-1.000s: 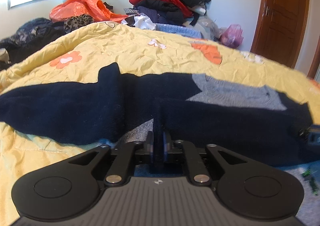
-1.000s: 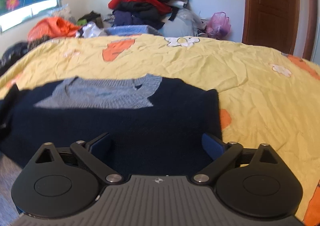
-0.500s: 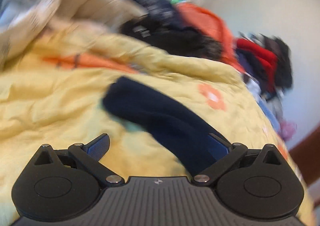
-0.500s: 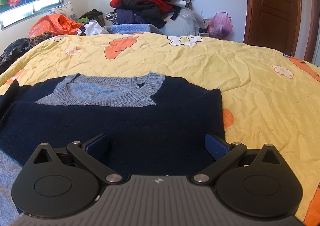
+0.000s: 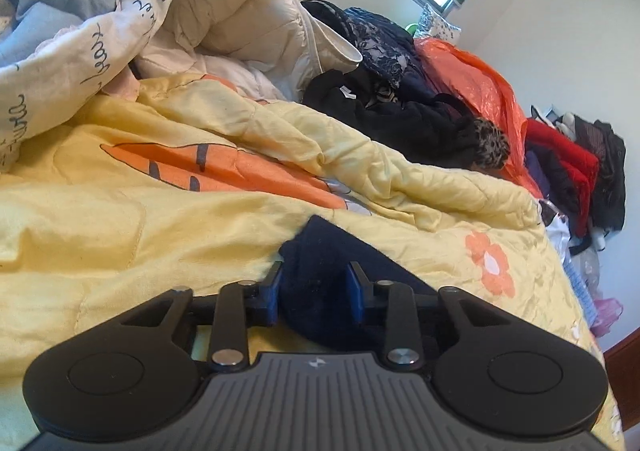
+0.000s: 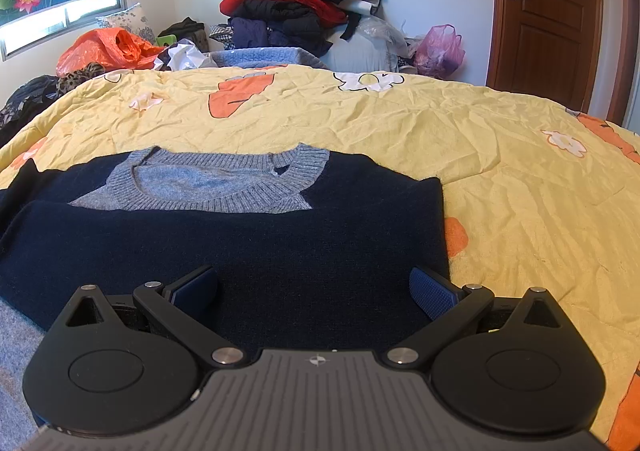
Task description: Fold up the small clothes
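Closing left tongs point(image 5: 314, 287) round sweater sleeve point(image 5: 320, 251), earlier gripping its body.

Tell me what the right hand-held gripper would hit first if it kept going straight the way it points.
Most likely the navy sweater: the right hand-held gripper is open and angled down over it, so it should meet that knit before the yellow bedspread beyond.

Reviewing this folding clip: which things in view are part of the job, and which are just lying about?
Part of the job:
- navy sweater with grey collar, spread on the yellow quilt
- its navy sleeve, between the closing jaws of the left gripper
- right gripper, open over the sweater

Lying about:
- clothes heap
- orange bag
- pink bag
- cream duvet
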Motion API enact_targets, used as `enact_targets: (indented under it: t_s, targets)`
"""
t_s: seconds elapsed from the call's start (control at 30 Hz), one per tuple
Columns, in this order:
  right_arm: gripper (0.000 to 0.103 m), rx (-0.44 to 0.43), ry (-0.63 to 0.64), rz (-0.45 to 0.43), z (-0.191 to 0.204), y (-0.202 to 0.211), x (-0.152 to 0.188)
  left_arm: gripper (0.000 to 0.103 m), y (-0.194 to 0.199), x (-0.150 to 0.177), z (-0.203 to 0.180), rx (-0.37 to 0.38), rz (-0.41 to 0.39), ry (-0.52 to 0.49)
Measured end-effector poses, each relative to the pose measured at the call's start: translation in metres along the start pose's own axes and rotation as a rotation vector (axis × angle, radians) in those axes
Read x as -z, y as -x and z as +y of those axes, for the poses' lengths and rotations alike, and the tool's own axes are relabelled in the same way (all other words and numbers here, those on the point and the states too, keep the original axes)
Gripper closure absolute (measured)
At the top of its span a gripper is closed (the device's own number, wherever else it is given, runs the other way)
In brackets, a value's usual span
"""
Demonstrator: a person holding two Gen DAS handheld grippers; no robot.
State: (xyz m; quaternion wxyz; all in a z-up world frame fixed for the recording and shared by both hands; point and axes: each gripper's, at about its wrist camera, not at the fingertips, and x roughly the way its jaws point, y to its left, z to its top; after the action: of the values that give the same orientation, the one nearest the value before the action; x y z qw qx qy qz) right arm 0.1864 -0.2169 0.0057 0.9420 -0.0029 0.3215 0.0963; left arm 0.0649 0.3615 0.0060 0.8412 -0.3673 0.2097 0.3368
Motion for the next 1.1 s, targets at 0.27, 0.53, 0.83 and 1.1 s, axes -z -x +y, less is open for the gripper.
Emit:
enact_targets:
  t_s: [0.27,0.53,0.83,1.1]
  targets:
    - [0.000,0.000,0.000,0.000,0.000,0.000,0.000,0.096,0.046,0.014,-0.049,0.122,-0.100,-0.066]
    - [0.000,-0.016,-0.020,-0.008,-0.002,0.002,-0.001,0.096,0.124,0.152,-0.196,0.511,-0.064,-0.499]
    - [0.000,-0.068,-0.083,-0.029,-0.012,0.005,0.000,0.096,0.111,0.259,-0.220,0.559,0.149,-0.656]
    - [0.010,-0.046,-0.063,0.005,-0.004,0.007,-0.009,0.096,0.116,0.257,-0.207,0.606,0.122,-0.614]
